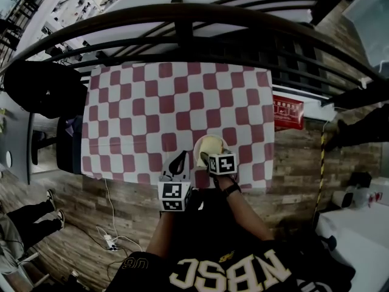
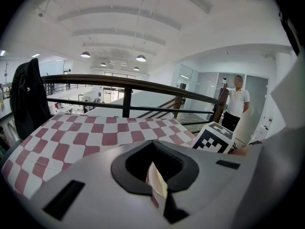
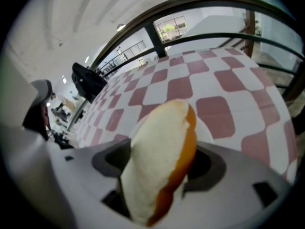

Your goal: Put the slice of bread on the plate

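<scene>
Status: grasp and carry look done, release pending.

Right gripper (image 3: pixel 159 185) is pinching the slice of bread (image 3: pixel 159 161) on edge. The slice stands roughly upright between the jaws. White porous crumb on the broad face, orange-brown crust along the rim, rounded top. It looks soft, so likely easy to crush.

Left gripper (image 1: pixel 179 163) sits just left of it at the table's near edge. Its jaws are nearly pressed together with only a thin slit left; checked cloth shows through, and nothing appears to be gripped.

Plate (image 1: pixel 196 146): round, white, smooth, and lying flat by the near edge, toward the near right corner. In the head view the bread is over it, at or just above the surface. Can't tell whether it touches.

Left to do, as a judgement: lower or lay the slice flat, open the jaws, back off.

Tablecloth (image 1: pixel 152 108): red and white checks, thin fabric. It covers the whole top, and the far half is bare.

Beyond the far edge: a dark metal railing (image 1: pixel 182 14) of round bars. A dark jacket (image 1: pixel 42 90) hangs off the far left corner.
</scene>
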{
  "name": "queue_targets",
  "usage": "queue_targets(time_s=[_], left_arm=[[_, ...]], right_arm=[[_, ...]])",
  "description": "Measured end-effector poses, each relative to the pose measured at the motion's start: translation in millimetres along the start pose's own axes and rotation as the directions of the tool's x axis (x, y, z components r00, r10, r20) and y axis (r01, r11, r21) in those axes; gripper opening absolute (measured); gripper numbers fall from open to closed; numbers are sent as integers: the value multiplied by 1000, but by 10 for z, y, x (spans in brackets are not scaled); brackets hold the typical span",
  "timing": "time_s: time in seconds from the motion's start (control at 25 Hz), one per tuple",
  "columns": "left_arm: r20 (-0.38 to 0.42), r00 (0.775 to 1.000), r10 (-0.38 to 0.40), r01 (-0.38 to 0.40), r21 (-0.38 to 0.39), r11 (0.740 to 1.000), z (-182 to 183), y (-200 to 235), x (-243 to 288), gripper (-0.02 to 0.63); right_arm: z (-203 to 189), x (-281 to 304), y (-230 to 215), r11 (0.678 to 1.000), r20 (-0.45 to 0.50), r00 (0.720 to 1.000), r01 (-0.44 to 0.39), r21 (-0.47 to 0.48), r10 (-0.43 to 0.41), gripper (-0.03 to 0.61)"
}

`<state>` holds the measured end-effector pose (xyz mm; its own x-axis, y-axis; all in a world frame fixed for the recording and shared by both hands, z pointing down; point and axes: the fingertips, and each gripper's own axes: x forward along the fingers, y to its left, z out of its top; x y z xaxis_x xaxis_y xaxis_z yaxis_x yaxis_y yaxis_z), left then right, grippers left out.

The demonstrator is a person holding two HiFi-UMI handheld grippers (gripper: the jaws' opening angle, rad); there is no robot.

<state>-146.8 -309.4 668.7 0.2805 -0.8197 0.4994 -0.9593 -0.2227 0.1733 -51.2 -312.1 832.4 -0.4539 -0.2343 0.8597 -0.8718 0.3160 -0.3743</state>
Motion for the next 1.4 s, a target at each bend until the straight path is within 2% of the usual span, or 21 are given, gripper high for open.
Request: queue_targets(time_s=[0.12,0.2,0.44,0.64,0.68,0.8,0.88,1.0,1.12,1.2,1.32,1.4], left_arm=[[5,1000,1,-1,1,1000,15,7,-26,18],[10,1000,-2,2,7,1000,36,-1,-47,18],[32,999,-7,6,19,1000,121,-37,-156,18],[102,993,-64,59,48,997,411,-180,-179,18],[119,990,-75,69,54,996,482,-223,-208,18],[168,979,-112,101,74,992,708,-355,-320,18],[206,968,-144,130,78,988,876,-455,-419,18],[274,942,-192,181,65,981,1149,-591,-627,18],[332,914,-235,218,88,972,1411,-727,-813,18],[353,902,-250,218,129,967,1516,-806,-916,18],[377,888,-265,209,181,961,1598,-907,-1035,18],[391,881,-266,201,200,959,1629,-935,-1091,18]], right_arm=[[31,-52,-105,994,14,997,80,-71,-79,392],[62,-105,-162,988,33,993,114,-104,-111,414],[114,-416,-282,982,131,980,163,-100,-149,414],[369,-894,-184,987,306,945,140,-72,-112,408],[421,-1034,-143,987,346,932,141,-73,-108,395],[580,-1487,12,984,474,875,156,-81,-100,266],[661,-1743,163,985,534,843,144,-99,-70,240],[730,-2113,434,986,606,795,109,-128,-10,161],[786,-2524,668,982,691,723,114,-148,20,72],[795,-2788,781,972,739,673,171,-163,6,38],[810,-3168,899,933,803,595,304,-191,-29,14],[822,-3382,969,930,838,545,318,-183,-22,14]])
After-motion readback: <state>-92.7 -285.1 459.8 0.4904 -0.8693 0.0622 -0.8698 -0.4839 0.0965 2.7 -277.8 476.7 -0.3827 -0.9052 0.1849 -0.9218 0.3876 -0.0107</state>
